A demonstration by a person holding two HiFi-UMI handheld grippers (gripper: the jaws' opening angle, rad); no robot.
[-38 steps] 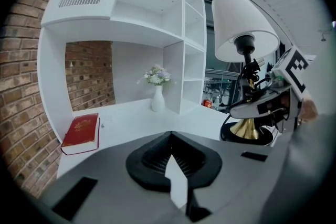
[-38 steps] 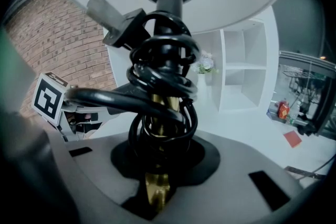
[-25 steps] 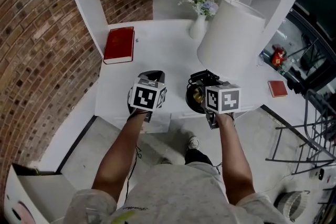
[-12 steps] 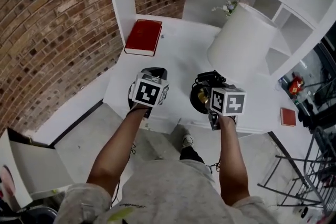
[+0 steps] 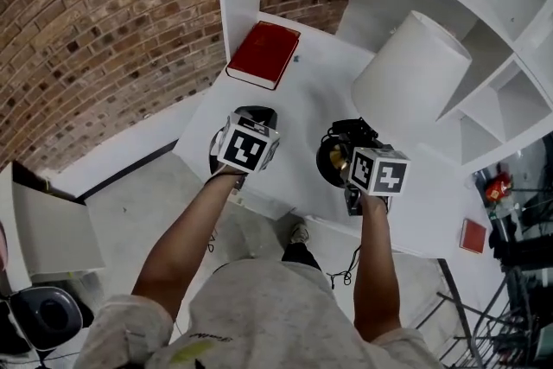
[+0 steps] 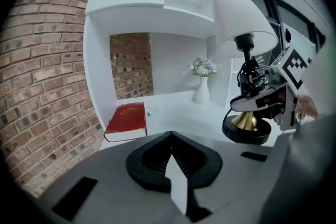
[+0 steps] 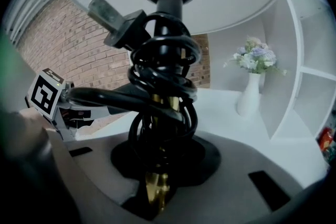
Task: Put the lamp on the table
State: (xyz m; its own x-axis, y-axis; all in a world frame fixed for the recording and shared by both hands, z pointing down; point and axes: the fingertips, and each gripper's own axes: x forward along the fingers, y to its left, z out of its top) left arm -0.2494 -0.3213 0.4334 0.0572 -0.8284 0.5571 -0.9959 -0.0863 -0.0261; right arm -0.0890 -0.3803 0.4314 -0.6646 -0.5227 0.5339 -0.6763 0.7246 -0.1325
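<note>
The lamp has a white shade [image 5: 410,69], a brass stem and a round black base [image 5: 331,163], with its black cord coiled round the stem [image 7: 163,76]. My right gripper [image 5: 347,155] is shut on the brass stem [image 7: 156,186] just above the base and holds the lamp upright over the front part of the white table [image 5: 302,95]. I cannot tell whether the base touches the top. My left gripper [image 5: 251,117] hangs to the lamp's left, shut and holding nothing. The left gripper view shows the lamp [image 6: 247,131] at the right.
A red book [image 5: 263,54] lies at the table's back left, against the white shelf wall. A white vase of flowers [image 6: 202,89] stands at the back. White shelving [image 5: 510,91] rises to the right, and a brick wall [image 5: 95,22] runs along the left.
The head view has swung, so the table and book now lie turned to the upper right. Both grippers and the held lamp keep their places relative to each other.
</note>
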